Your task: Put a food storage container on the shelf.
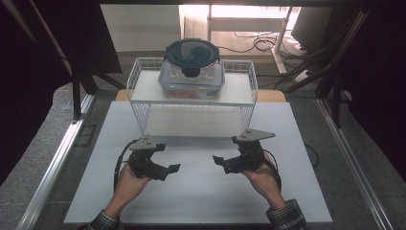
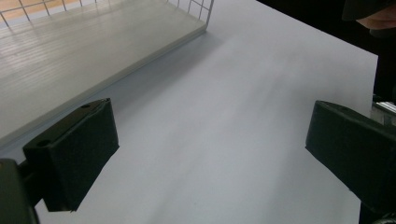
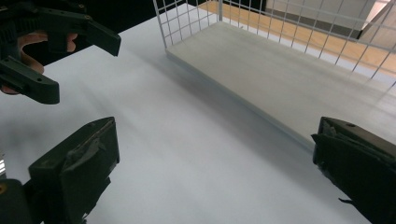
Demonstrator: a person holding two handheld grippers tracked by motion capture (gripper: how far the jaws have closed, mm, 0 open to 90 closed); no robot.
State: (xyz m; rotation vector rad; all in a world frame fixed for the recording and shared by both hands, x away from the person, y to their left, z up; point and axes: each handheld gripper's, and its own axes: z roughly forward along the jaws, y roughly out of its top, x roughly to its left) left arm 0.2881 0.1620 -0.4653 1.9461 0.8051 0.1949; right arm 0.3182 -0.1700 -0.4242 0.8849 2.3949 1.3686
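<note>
Landmark: white wire rack, standing at the far middle of the counter.
Near side of the rack: bare white surface runs from the rack's front edge to the counter's near edge, open across its whole width.
Between the grippers: left hand-held gripper and right hand-held gripper hover near the rack's front, jaws spread, a clear gap between them.
Under the rack's top shelf: the lower level is open at the front, bounded by wire side walls.
On top of the rack: a lidded container fills the middle.
Left and right of the rack: narrow strips of counter, then metal rails.
</note>
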